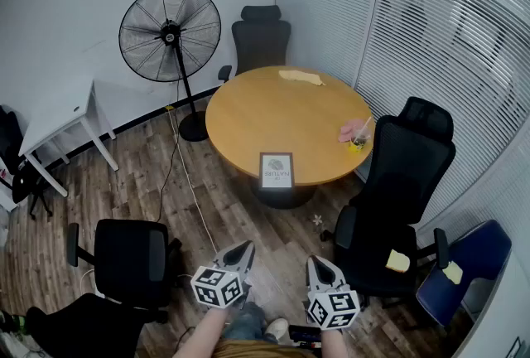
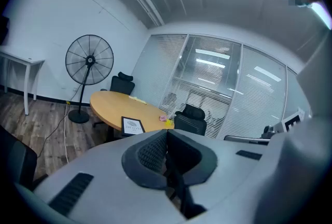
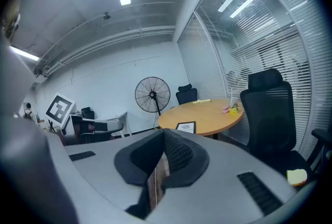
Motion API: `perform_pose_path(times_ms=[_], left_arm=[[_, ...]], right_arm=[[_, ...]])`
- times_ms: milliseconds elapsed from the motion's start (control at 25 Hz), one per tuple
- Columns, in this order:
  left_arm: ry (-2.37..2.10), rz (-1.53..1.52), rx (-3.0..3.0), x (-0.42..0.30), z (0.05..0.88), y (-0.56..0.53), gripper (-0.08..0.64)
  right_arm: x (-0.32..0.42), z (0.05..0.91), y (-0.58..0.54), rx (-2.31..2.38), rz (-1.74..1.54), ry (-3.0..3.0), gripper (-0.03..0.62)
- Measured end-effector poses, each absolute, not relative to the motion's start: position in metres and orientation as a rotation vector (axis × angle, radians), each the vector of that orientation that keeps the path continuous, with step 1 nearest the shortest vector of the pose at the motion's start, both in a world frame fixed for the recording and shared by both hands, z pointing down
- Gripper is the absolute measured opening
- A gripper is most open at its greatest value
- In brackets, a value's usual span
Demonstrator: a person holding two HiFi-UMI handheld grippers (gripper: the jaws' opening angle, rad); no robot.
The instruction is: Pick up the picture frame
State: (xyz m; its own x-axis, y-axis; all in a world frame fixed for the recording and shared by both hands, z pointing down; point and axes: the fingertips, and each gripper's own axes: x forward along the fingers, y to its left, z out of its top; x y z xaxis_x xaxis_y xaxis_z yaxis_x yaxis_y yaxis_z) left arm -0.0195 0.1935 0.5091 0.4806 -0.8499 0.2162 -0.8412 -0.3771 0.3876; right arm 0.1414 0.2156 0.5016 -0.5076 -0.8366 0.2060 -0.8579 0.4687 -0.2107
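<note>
The picture frame (image 1: 276,169) is dark-edged with a white print and lies flat at the near edge of the round wooden table (image 1: 248,112). It shows small and far ahead in the left gripper view (image 2: 133,125) and in the right gripper view (image 3: 185,127). Both grippers are held low over the wooden floor, well short of the table. My left gripper (image 1: 243,253) is shut with nothing between its jaws, which meet at the tip (image 2: 166,131). My right gripper (image 1: 317,264) also has its jaws together and empty (image 3: 163,130).
A standing fan (image 1: 170,33) is behind the table's left, its cable (image 1: 189,182) trailing across the floor. Black office chairs stand at the far side (image 1: 260,35), the right (image 1: 406,174) and the near left (image 1: 128,258). A yellow cup (image 1: 357,142) stands at the table's right edge. A white desk (image 1: 58,112) is at left.
</note>
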Motion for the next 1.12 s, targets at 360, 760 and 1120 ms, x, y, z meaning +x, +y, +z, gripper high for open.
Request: perform_pose_path(times_ms=[360, 760, 1120], left_arm=[[-1.403, -0.065, 2.273, -0.017, 0.499, 0.196, 0.023], [-1.421, -0.099, 2.200, -0.031, 0.509, 0.194, 0.025], [-1.398, -0.086, 2.147, -0.043, 0.533, 0.137, 0.026]], right_arm=[[0.147, 0.491, 0.216, 1.495, 0.385, -2.627, 0.012], [0.165, 0.498, 0.195, 1.504, 0.285, -2.527, 0.012], [0.145, 0.519, 0.146, 1.460, 0.332, -2.507, 0.012]])
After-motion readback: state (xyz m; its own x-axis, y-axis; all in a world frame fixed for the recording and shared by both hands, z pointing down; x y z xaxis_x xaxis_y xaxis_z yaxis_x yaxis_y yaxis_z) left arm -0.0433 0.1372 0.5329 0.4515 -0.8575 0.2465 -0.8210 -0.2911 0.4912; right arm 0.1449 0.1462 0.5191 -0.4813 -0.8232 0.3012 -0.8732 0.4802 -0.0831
